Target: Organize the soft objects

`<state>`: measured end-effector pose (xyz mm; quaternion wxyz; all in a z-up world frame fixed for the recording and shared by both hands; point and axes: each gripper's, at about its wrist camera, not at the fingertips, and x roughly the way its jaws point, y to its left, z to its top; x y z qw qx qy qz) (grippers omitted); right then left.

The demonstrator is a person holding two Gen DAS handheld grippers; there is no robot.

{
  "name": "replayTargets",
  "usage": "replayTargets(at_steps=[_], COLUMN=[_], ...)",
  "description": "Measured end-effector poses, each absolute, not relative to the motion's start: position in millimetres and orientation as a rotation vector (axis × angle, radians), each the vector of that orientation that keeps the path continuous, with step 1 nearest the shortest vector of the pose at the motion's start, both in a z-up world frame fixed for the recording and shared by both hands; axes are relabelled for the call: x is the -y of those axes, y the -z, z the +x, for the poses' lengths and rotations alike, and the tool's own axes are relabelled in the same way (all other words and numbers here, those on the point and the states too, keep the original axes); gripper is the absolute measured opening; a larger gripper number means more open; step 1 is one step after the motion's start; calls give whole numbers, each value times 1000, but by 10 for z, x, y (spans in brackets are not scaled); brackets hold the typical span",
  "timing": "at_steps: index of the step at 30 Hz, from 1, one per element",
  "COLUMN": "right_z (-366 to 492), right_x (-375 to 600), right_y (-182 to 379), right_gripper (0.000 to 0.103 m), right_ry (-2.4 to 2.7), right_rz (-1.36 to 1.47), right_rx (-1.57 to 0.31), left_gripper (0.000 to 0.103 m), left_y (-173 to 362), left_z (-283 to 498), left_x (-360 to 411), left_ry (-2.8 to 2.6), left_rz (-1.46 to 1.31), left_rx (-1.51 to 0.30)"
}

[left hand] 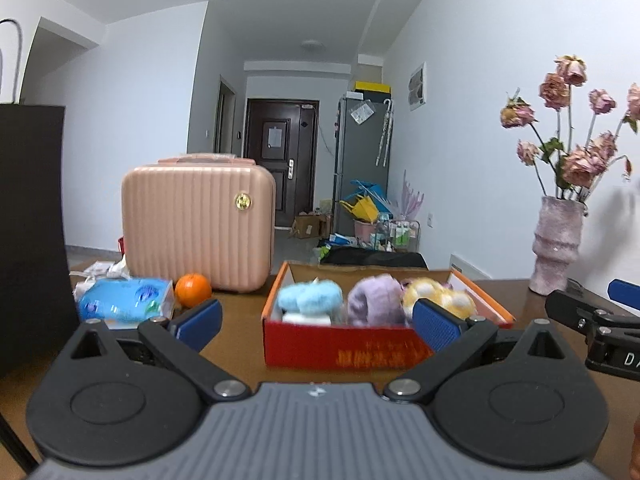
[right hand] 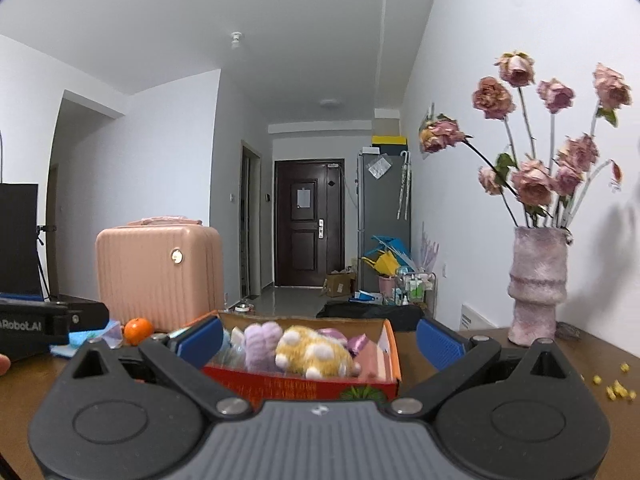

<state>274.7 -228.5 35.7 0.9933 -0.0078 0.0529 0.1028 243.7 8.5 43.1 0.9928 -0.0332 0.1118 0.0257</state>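
Both of my grippers hang level in front of the red cardboard box (left hand: 340, 344), jaws spread wide and holding nothing, as the sorting of soft toys looks close to its end. The left gripper (left hand: 318, 322) faces the box's long side from just short of it, while the right gripper (right hand: 318, 340) frames the same box from a little further right, its blue pads (right hand: 438, 342) apart on either flank. Inside, side by side in a row, sit a blue plush (left hand: 310, 298), a purple plush (left hand: 374, 300) and a yellow spotted plush (left hand: 438, 300), all resting below or just over the rim. I judge the packing step done or nearly so; I see no other soft toy left out on the brown table (left hand: 240, 340). A next move, if any, would call for tucking the yellow plush lower without tipping the light box. A blue tissue pack (left hand: 124, 300), an orange (left hand: 193, 290) and a pink case (left hand: 198, 222) stand to the left, a vase of dried roses (right hand: 536, 286) to the right.
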Motion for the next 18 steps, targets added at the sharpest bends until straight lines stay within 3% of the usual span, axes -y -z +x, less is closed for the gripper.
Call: replayTargets(at_steps=[18], right_z=[1286], right_x=[2482], right_y=[-101], right_gripper=[103], right_ry=[-175], right_rz=[1], right_rx=[-227], left_gripper=[103], left_y=[-74], left_z=[1062], left_x=[11], left_ry=[11], left_rz=[17], left_rx=[-271])
